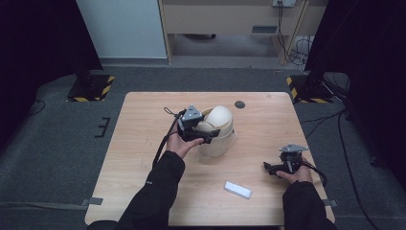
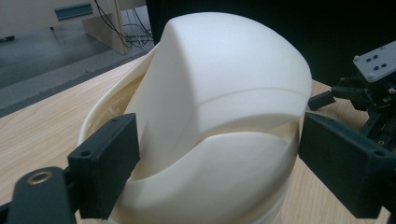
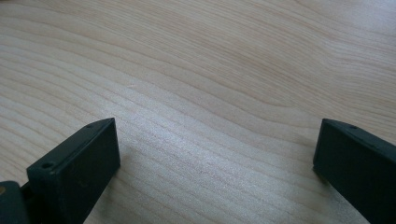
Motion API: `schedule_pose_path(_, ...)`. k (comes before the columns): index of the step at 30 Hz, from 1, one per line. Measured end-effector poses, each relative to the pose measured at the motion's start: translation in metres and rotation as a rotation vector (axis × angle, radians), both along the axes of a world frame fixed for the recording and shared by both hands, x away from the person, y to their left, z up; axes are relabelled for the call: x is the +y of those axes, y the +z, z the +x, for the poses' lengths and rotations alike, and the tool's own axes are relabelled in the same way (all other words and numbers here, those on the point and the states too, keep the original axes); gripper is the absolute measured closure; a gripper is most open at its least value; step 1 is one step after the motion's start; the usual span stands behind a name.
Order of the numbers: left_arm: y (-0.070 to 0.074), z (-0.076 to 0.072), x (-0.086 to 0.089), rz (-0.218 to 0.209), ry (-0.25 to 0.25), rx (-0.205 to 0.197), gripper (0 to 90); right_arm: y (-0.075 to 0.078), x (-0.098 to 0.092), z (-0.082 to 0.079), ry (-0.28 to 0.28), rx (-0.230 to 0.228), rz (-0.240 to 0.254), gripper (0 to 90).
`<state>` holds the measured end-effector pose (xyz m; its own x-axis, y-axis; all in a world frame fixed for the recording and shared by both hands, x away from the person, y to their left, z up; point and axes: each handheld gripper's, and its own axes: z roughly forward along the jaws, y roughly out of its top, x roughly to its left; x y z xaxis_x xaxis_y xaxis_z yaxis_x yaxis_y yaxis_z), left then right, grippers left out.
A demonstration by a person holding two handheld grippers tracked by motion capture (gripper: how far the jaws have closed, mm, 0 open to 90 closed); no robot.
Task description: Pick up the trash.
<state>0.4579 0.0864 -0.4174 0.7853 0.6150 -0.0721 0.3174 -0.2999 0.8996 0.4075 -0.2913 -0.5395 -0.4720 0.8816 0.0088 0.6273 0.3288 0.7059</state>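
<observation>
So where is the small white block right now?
In the high view, the small white block lies flat on the table near its front edge, right of centre, between the person's forearms and below the cream container.

No readable text, label or number anywhere.
</observation>
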Motion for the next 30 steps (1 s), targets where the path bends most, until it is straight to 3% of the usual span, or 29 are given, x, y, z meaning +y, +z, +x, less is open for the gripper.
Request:
schedule_pose_path(6,0.007,0.001,-0.002,-0.012,0.019,-0.008,14.0,0.000,0.000,0.000,0.001,0.000,-0.001,0.7)
schedule_pose_path(21,0.018,0.002,0.013,-0.075,0.066,-0.040,14.4,0.000,0.000,0.000,0.000,0.000,0.000,0.7)
schedule_pose_path(30,0.027,-0.013,0.029,-0.084,0.064,-0.054,15.1,0.000,0.000,0.000,0.000,-0.001,-0.001,0.7)
